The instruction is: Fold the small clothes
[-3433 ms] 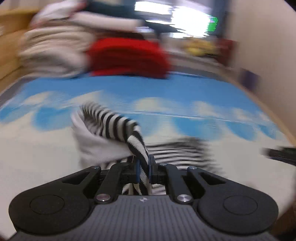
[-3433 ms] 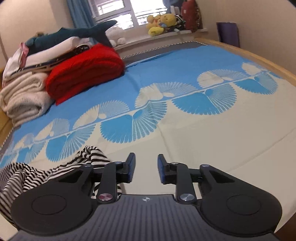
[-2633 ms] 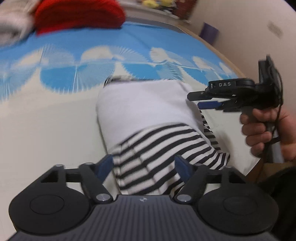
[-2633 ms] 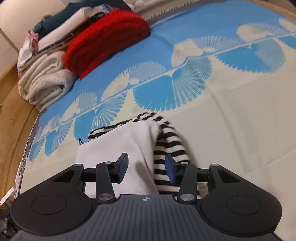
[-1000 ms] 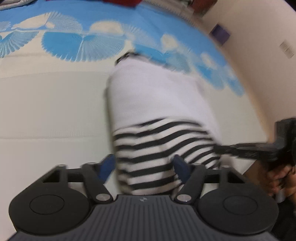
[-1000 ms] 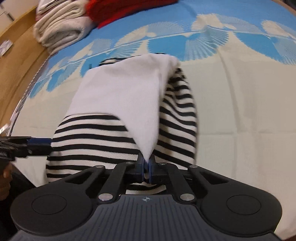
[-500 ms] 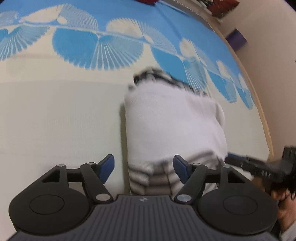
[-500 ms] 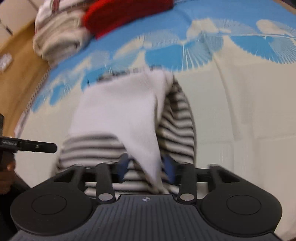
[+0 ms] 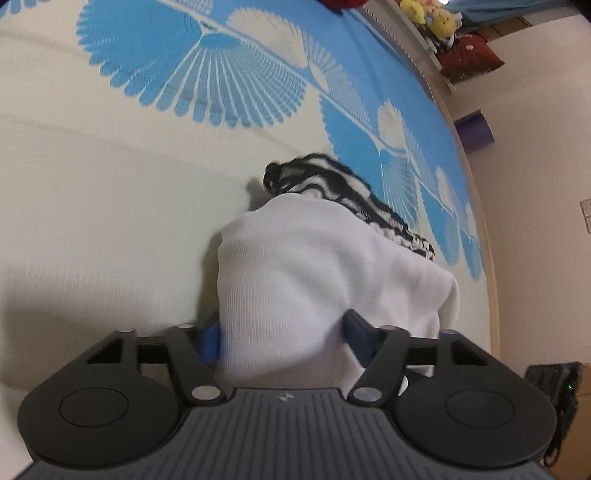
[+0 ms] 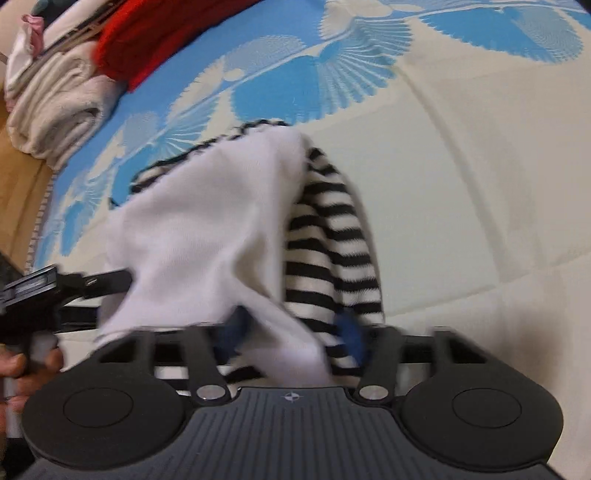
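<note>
A small black-and-white striped garment (image 9: 317, 258) lies on the bedspread, its white inner side turned up and folded over the stripes. In the left wrist view my left gripper (image 9: 282, 338) is open, its blue-padded jaws standing either side of the white near edge. In the right wrist view the same garment (image 10: 221, 221) shows its striped sleeve on the right. My right gripper (image 10: 291, 332) is open astride the near hem. The left gripper (image 10: 74, 284) also shows at the garment's left edge.
The bedspread (image 9: 110, 203) is cream with blue fan prints. Folded towels (image 10: 55, 107) and a red knit (image 10: 147, 40) are stacked at the far left. A wooden bed edge (image 9: 484, 221), a purple object (image 9: 474, 131) and plush toys (image 9: 432, 14) lie to the right.
The right gripper, shut on the white fold a second ago, has opened. Both grippers have moved forward over the near hem, so the striped lower part is now mostly covered by white cloth.
</note>
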